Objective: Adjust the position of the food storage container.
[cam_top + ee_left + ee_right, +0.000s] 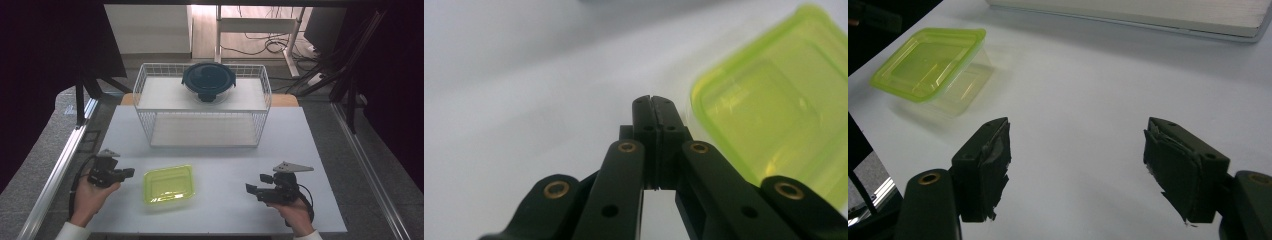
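Left tool [127, 173]: held in the person's left hand [92, 192] at the near left of the table [220, 210], its jaws pressed together with nothing between them, as the left gripper view [653, 107] shows; they point right, toward the container. Right tool [251, 189]: held in the person's right hand [295, 210] at the near right, jaws set wide apart and empty in the right gripper view [1075, 165], pointing left across bare table.

Yellow-green container [169, 184]: a shallow, translucent rectangular box with its lid on, lying flat on the table between the two tools, just beside the left tool's tips and well apart from the right tool. It appears at the right in the left gripper view [784, 105] and at the far left in the right gripper view [933, 62].

White wire rack [202, 102]: a two-level rack standing at the far middle of the table. On its upper shelf rests a round container with a dark lid [208, 80]; its body seems to be clear glass, though the picture is too coarse to confirm.
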`<state>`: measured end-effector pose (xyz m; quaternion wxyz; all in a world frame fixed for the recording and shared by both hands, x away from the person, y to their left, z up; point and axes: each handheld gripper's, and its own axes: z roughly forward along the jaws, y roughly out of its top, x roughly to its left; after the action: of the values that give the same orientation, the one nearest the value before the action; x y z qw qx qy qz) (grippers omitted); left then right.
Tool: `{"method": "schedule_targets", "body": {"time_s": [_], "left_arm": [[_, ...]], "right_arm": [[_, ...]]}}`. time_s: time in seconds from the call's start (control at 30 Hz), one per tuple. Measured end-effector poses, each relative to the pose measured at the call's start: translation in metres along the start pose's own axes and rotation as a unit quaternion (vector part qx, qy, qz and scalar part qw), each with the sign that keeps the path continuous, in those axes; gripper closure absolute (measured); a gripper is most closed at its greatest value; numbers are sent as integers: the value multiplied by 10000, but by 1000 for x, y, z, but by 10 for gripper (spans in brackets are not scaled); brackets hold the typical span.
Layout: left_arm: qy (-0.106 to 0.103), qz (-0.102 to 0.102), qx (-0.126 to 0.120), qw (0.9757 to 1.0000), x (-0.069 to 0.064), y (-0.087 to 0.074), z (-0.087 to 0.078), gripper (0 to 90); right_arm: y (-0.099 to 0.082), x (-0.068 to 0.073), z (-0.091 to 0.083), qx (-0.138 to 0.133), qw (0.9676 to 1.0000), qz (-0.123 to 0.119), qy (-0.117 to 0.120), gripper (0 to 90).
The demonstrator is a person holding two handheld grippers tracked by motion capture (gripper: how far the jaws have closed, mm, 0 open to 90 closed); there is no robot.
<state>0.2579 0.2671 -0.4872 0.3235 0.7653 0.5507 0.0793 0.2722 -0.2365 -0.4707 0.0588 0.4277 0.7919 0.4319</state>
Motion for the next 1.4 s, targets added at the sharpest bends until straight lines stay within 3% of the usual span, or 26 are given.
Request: {"method": "schedule_targets", "body": {"time_s": [0.2, 0.3, 0.37, 0.73, 1.03, 1.4], "left_arm": [[-202, -25, 286, 9994, -10, -21, 15, 898], [-269, -61, 375, 9989, -11, -23, 22, 898], [-431, -168, 408, 9981, -10, -23, 26, 898], [-695, -118, 490, 9963, -24, -15, 39, 899], [-921, -71, 505, 9944, -38, 4, 58, 898], [-1206, 75, 567, 9910, -68, 18, 79, 898]], "right_arm": [[0, 0, 0, 13, 10000, -2, -15, 269], [0, 0, 0, 26, 10000, 11, -19, 269], [-1, 0, 1, 42, 10000, 26, -23, 269], [-1, -2, 1, 52, 10000, 44, -29, 269], [-1, -2, 1, 57, 10000, 58, -28, 269], [0, -4, -2, -8, 9999, 151, -53, 270]]}}
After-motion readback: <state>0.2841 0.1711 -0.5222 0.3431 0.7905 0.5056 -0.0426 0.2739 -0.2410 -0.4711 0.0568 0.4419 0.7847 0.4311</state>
